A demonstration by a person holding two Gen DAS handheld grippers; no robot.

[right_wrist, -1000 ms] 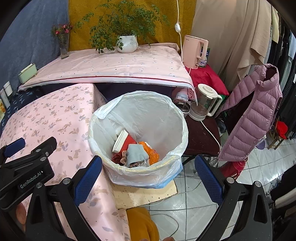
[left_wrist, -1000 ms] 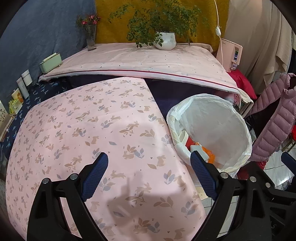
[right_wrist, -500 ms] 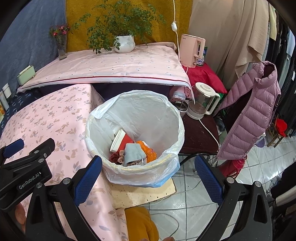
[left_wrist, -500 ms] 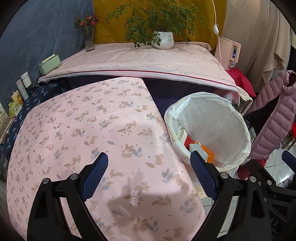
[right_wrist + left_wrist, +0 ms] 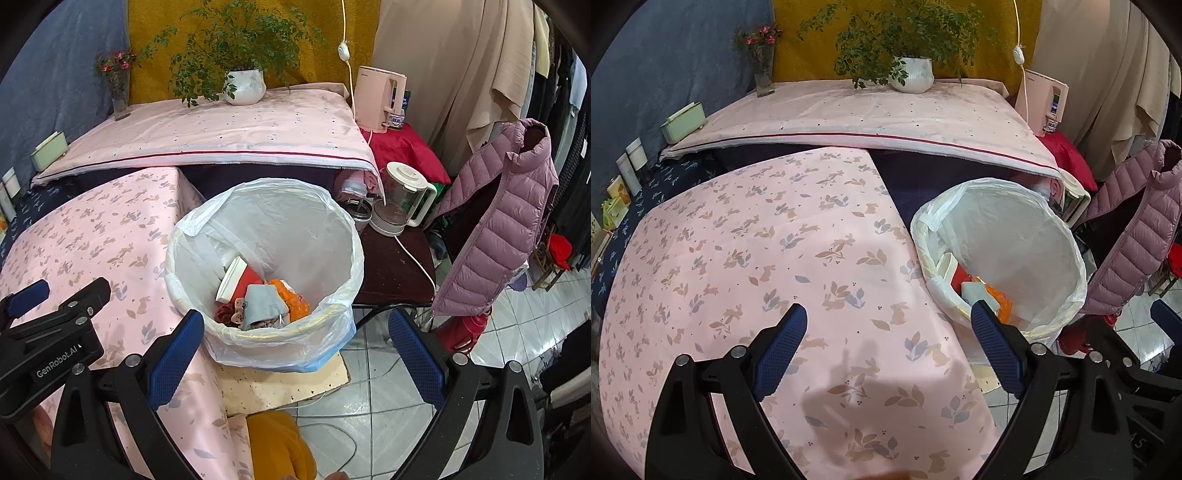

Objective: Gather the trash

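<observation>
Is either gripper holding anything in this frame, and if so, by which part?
Nothing is held. The left gripper is open over the pink tablecloth; the right gripper is open near the trash bin.

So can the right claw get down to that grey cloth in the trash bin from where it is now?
Probably yes. The right claw is open and empty, hanging just in front of the trash bin. The grey cloth lies on top of the pile with the bin's mouth open and nothing over it.

"genrobot.ai" is printed in white on the left tool (image 5: 59, 365)
</observation>
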